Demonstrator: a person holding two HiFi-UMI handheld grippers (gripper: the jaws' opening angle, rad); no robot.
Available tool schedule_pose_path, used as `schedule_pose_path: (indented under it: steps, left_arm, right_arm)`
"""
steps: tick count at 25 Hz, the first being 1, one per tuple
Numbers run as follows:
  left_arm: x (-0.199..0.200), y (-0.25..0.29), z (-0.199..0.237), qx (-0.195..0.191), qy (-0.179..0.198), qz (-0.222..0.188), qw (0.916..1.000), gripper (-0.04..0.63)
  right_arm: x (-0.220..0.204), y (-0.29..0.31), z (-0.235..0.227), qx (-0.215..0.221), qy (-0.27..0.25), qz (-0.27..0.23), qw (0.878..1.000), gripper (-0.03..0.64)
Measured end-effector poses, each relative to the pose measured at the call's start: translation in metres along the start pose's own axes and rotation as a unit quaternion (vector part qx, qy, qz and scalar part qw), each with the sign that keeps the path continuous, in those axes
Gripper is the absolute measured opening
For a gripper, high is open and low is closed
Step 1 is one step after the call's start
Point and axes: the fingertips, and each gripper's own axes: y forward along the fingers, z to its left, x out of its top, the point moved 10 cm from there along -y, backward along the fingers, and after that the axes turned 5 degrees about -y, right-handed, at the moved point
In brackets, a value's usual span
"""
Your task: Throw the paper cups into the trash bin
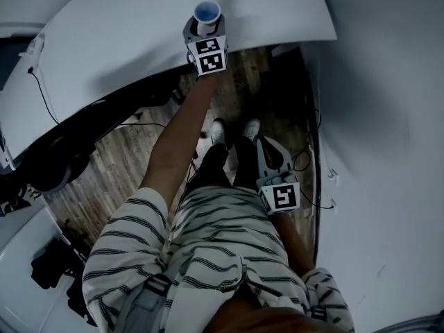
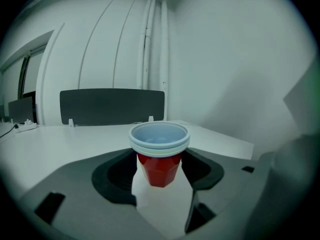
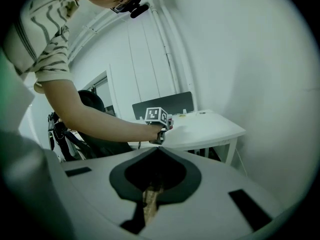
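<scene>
Red paper cups (image 1: 207, 11) (image 2: 160, 154) with white rims are nested in a stack at the near edge of the white table (image 1: 139, 26). My left gripper (image 1: 206, 21) (image 2: 160, 176) reaches out at arm's length, its dark pads (image 2: 120, 176) pressed to both sides of the stack just under the rims, shut on it. My right gripper (image 1: 266, 142) (image 3: 152, 194) hangs low by the person's right leg, pointing at the floor. It is shut on nothing, with only a thin slit of wood floor between its jaws. The right gripper view also catches the left gripper (image 3: 159, 119) at the table.
A dark panel (image 2: 112, 106) stands at the table's back. White walls close in on the right (image 1: 388, 151). Cables (image 1: 305, 165) lie on the wood floor (image 1: 125, 158) under the table, and black gear (image 1: 55, 165) sits at the left. The person's shoes (image 1: 218, 130) stand below.
</scene>
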Motion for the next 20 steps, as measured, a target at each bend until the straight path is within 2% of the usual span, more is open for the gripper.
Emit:
schedule_pose_path:
  steps: [20]
  left_arm:
    - [0.025, -0.051, -0.002, -0.033, 0.003, -0.021, 0.9992, 0.296]
  right_arm:
    - [0.014, 0.002, 0.010, -0.022, 0.002, -0.024, 0.999, 0.009]
